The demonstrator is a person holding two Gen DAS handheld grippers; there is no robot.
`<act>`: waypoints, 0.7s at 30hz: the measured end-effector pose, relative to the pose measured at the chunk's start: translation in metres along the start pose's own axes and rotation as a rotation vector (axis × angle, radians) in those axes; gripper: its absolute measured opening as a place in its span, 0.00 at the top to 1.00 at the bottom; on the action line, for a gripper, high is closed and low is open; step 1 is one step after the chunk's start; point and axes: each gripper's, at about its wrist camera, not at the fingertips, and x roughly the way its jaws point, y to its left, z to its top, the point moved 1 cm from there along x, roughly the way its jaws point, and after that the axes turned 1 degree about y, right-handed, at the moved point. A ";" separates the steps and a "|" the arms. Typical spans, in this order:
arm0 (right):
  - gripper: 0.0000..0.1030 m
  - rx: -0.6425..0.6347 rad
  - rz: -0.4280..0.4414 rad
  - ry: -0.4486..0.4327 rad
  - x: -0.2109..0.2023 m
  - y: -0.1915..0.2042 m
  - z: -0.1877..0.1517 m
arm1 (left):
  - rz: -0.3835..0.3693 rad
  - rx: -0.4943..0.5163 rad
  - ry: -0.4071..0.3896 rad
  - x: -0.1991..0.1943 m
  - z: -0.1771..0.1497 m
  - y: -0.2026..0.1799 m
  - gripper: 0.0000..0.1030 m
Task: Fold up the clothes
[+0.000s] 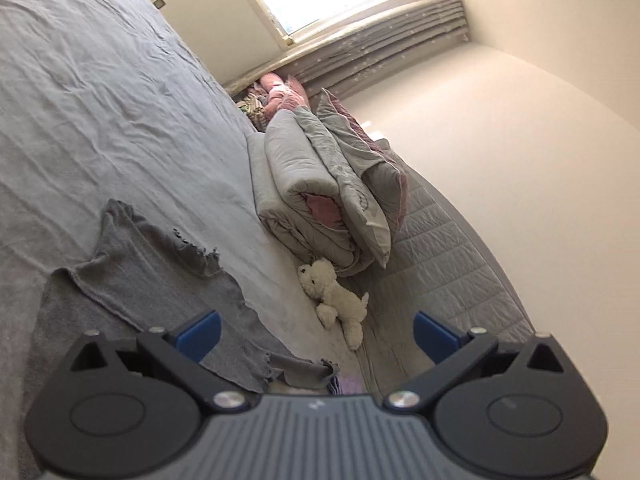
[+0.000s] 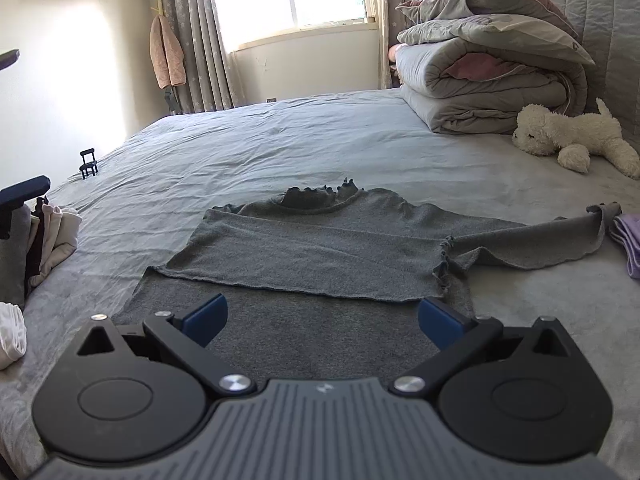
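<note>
A grey knit sweater (image 2: 320, 240) with a frilled collar lies flat on the bed. One sleeve is folded across its body, and the other sleeve (image 2: 540, 246) stretches out to the right. My right gripper (image 2: 322, 322) is open just above the sweater's lower hem, with nothing between its blue pads. In the tilted left wrist view the same sweater (image 1: 160, 280) lies under my left gripper (image 1: 318, 334). That gripper is open too and holds nothing. The sleeve's end (image 1: 304, 372) lies near the left gripper's base.
Folded quilts and pillows (image 2: 488, 76) are stacked by the quilted headboard (image 2: 608, 40), with a white plush dog (image 2: 576, 138) in front. A lilac cloth (image 2: 628, 240) lies at the right edge. Light-coloured clothes (image 2: 52, 236) are piled at the left. The grey bedsheet (image 2: 260, 144) spreads beyond the sweater.
</note>
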 end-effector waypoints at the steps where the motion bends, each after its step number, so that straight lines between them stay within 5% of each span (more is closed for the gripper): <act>1: 0.00 0.002 -0.002 -0.007 -0.002 -0.001 0.000 | -0.011 0.005 0.009 0.001 -0.004 -0.005 0.00; 4: 0.00 0.018 -0.001 -0.020 -0.010 -0.004 0.002 | 0.015 0.042 0.021 0.000 -0.015 -0.020 0.00; 9: 0.00 0.023 -0.019 -0.057 -0.024 -0.006 0.006 | 0.253 0.264 -0.030 0.007 -0.023 -0.030 0.00; 14: 0.00 0.066 -0.049 -0.093 -0.025 -0.020 0.011 | 0.439 0.224 -0.001 0.019 -0.009 0.003 0.00; 21: 0.00 0.193 -0.156 -0.052 -0.001 -0.054 0.016 | 0.425 0.165 0.047 0.024 0.013 0.056 0.00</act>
